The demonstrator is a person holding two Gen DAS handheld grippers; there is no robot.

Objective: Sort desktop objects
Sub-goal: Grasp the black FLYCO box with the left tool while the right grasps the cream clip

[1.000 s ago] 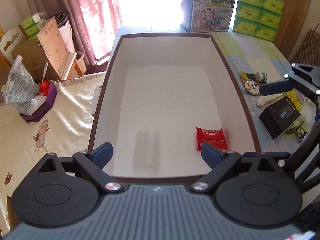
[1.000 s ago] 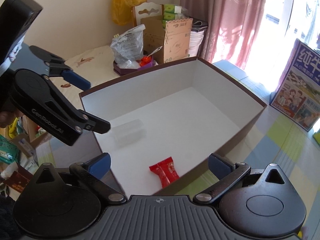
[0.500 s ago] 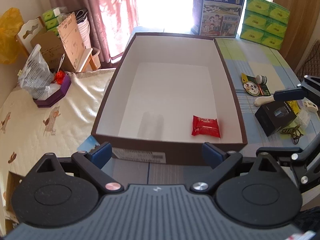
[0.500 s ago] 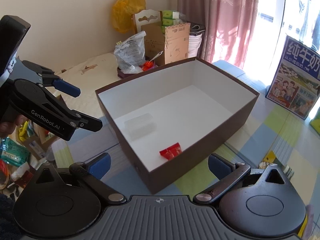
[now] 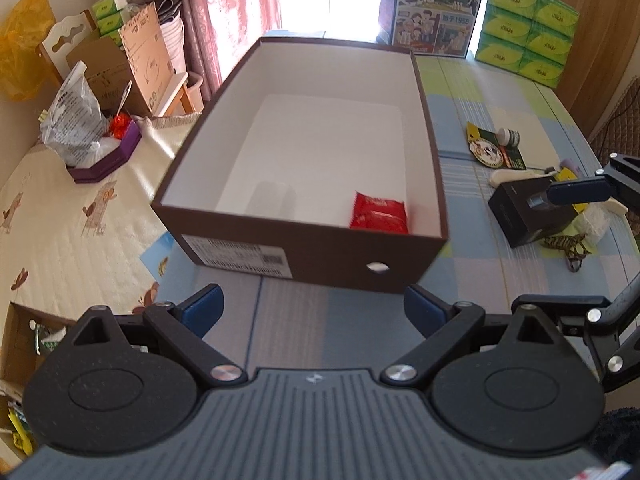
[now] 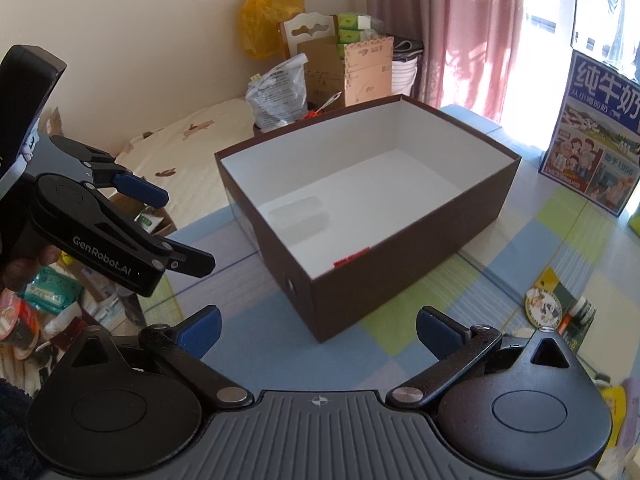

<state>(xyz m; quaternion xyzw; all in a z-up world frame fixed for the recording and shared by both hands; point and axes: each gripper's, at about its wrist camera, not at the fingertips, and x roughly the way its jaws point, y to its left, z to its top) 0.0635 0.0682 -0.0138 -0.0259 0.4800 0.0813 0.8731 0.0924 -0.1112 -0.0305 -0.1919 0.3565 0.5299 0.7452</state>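
Note:
A brown box (image 5: pixel 304 248) with a white inside stands on the table ahead of my left gripper (image 5: pixel 314 304), which is open and holds nothing. Inside it lie a red snack packet (image 5: pixel 378 214) and a clear plastic case (image 5: pixel 270 200). In the right wrist view the same box (image 6: pixel 400 276) is ahead, with the clear case (image 6: pixel 300 216) and a sliver of the red packet (image 6: pixel 350 258) showing. My right gripper (image 6: pixel 318 328) is open and holds nothing. Right of the box lie a black carton (image 5: pixel 528 216), a round badge (image 5: pixel 490 150) and a small bottle (image 5: pixel 508 136).
A blue milk carton (image 5: pixel 434 4) and green tissue packs (image 5: pixel 528 20) stand at the table's far end. Left of the table, a purple tray (image 5: pixel 104 160) with a plastic bag sits on a cream cloth. A small brown patterned thing (image 5: pixel 566 244) lies by the black carton.
Both grippers have drawn back from over the box, so its near wall now lies ahead of their fingers. Both stayed open. The packet and clear case have not moved.

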